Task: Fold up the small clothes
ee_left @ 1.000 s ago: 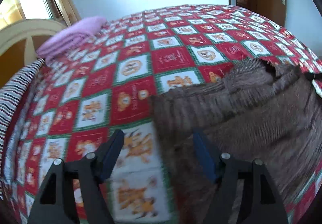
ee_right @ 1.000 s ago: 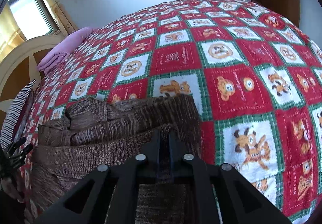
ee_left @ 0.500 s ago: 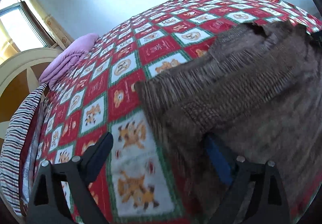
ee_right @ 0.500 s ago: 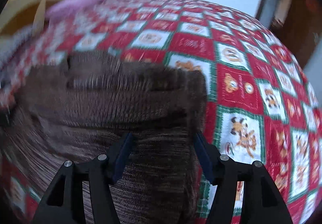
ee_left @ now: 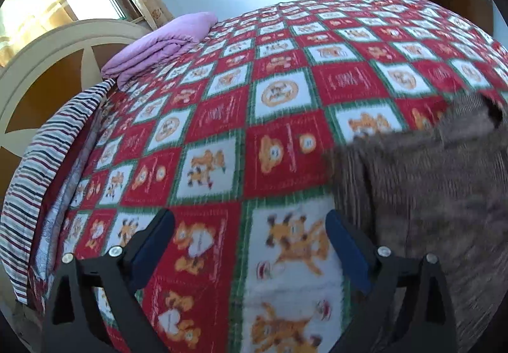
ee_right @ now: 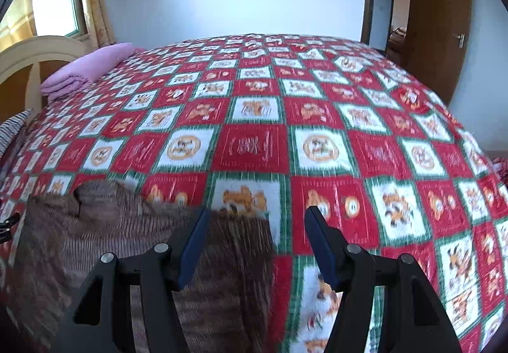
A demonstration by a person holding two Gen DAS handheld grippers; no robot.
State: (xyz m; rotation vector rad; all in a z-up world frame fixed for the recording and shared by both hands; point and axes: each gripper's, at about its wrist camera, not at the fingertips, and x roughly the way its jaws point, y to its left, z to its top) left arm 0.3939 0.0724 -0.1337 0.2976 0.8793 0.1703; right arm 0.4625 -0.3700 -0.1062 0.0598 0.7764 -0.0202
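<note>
Left wrist view: the left claw (ee_left: 249, 237) hangs over the red-and-white checked bedspread (ee_left: 273, 118), its jaws spreading wider with only bare blanket between them; the brown knit garment (ee_left: 428, 194) lies just to the claw's right, its near edge beside the right-hand finger (ee_left: 346, 251) but not between the pads. A folded pink blanket (ee_left: 158, 45) sits far off by the headboard (ee_left: 47, 57). Right wrist view: the right claw (ee_right: 255, 242) stands partly open and grips nothing, poised above the garment's right edge, where knit gives way to bedspread; the garment (ee_right: 127, 242) fills the lower left of the frame, lying in folded layers on the bed. An open door (ee_right: 435, 19) shows beyond. Both claws appear to be off the cloth, which suggests one fold is laid down and a fresh grasp is due. That next move likely calls for each claw to find an edge or corner of the knit, pinch it cleanly and carry it across without dragging the layers beneath.
</note>
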